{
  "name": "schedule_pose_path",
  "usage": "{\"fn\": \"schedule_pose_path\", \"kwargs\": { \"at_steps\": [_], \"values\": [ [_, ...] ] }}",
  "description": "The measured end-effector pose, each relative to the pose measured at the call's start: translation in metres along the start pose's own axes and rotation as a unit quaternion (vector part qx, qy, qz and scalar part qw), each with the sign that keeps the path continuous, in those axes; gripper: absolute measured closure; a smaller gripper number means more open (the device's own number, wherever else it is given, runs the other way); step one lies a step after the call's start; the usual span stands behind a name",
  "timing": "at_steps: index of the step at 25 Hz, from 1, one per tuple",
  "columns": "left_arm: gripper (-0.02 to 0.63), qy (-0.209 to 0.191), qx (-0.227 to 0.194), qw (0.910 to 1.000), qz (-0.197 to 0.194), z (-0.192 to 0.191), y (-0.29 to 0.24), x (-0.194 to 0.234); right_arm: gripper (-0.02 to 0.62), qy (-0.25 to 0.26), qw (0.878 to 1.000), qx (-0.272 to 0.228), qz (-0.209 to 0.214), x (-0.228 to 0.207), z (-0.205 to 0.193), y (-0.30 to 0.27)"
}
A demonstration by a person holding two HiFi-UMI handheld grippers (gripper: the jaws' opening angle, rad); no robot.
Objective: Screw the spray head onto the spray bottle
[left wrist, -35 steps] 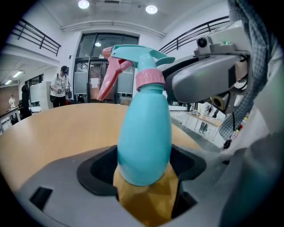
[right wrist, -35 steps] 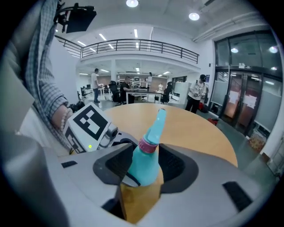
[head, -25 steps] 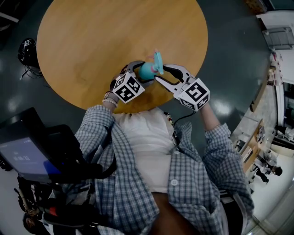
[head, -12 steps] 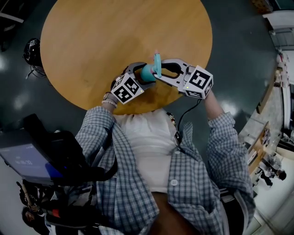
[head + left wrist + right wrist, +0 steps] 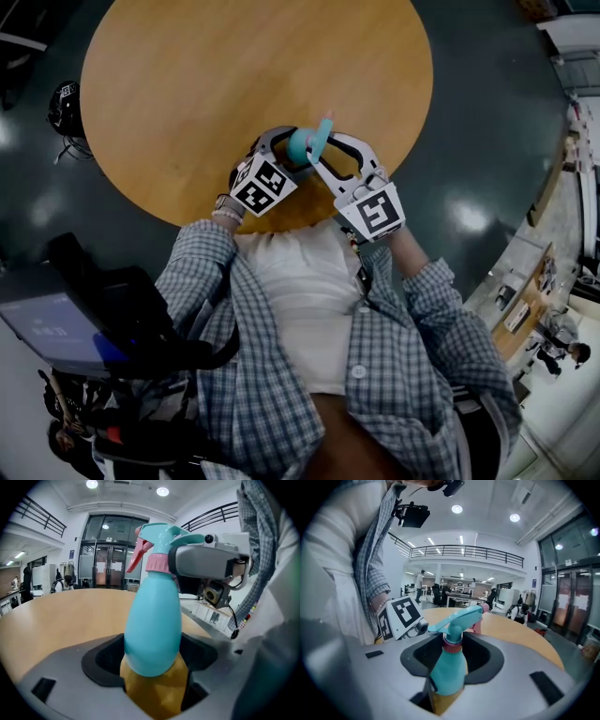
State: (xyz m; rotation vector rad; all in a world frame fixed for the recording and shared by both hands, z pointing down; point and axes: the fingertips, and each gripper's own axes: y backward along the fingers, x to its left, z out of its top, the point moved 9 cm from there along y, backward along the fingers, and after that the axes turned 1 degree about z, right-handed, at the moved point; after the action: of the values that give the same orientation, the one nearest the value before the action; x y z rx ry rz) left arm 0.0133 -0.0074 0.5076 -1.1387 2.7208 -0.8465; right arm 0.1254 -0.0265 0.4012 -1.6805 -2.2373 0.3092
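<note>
Left tongs [image 5: 281,150]: clamped on the belly of the spray bottle [image 5: 152,625]. You hold it upright, and it seems to be lifted off the bench [image 5: 234,66]. Nothing has changed here over the last second.

Between the two tongs: the spray head [image 5: 161,536] sits on the bottle's neck. Its pink collar [image 5: 157,563] is low on the neck and its trigger [image 5: 135,558] points away from you.

Right tongs [image 5: 323,148]: they have just been closing with the collar between them, and now they grip the head there. Their marker cube [image 5: 370,211] was out to the right half a second ago and has swung in toward your chest. That looks like one turn put into the thread. You cannot tell from here whether the head is seated tight.

Room: there is wide bare bench beyond both tongs. The bench's near edge runs under the cubes on your side. The right cube is now close to your shirt [image 5: 281,375], so there is likely little roll left that way. You will probably need to let go and re-grip before the next turn.
</note>
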Motion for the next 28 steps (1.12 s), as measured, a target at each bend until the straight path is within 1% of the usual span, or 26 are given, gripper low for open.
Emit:
{"fn": "schedule_pose_path", "kwargs": {
  "at_steps": [2, 5, 7, 10, 11, 13, 14, 16, 22, 25, 28],
  "values": [
    [0.242, 0.000, 0.002, 1.0000, 0.004, 0.001, -0.001, -0.001, 0.471, -0.014, 0.999, 0.007, -0.040, 0.005, 0.001, 0.000],
    [0.242, -0.003, 0.006, 0.9999, 0.012, 0.003, -0.002, -0.002, 0.471, -0.054, 0.994, 0.008, -0.093, 0.011, 0.001, 0.000],
    [0.242, -0.004, 0.008, 0.9998, 0.019, 0.003, -0.003, -0.002, 0.471, -0.076, 0.988, 0.006, -0.133, 0.016, 0.000, -0.001],
    [0.242, 0.002, 0.009, 0.9994, 0.034, 0.003, -0.002, -0.006, 0.471, -0.080, 0.975, 0.015, -0.205, 0.029, 0.003, -0.005],
    [0.242, 0.003, 0.010, 0.9992, 0.038, 0.003, -0.003, -0.007, 0.471, -0.083, 0.971, 0.017, -0.223, 0.033, 0.003, -0.006],
    [0.242, 0.002, 0.010, 0.9991, 0.042, 0.003, -0.003, -0.008, 0.471, -0.100, 0.966, 0.014, -0.239, 0.036, 0.004, -0.006],
    [0.242, 0.003, 0.009, 0.9991, 0.042, 0.003, -0.003, -0.007, 0.471, -0.109, 0.965, 0.013, -0.239, 0.035, 0.004, -0.006],
    [0.242, 0.005, 0.008, 0.9991, 0.041, 0.003, -0.003, -0.005, 0.471, -0.116, 0.967, 0.014, -0.226, 0.032, 0.004, -0.008],
    [0.242, 0.009, 0.004, 0.9993, 0.036, 0.008, -0.006, -0.005, 0.454, -0.127, 0.978, 0.016, -0.166, 0.021, -0.002, 0.004],
    [0.242, 0.007, 0.002, 0.9994, 0.035, 0.009, -0.006, -0.008, 0.454, -0.122, 0.984, 0.019, -0.132, 0.020, -0.006, 0.018],
    [0.242, 0.006, 0.001, 0.9995, 0.032, 0.008, -0.005, -0.008, 0.454, -0.104, 0.988, 0.022, -0.111, 0.018, -0.008, 0.031]
  ]
}}
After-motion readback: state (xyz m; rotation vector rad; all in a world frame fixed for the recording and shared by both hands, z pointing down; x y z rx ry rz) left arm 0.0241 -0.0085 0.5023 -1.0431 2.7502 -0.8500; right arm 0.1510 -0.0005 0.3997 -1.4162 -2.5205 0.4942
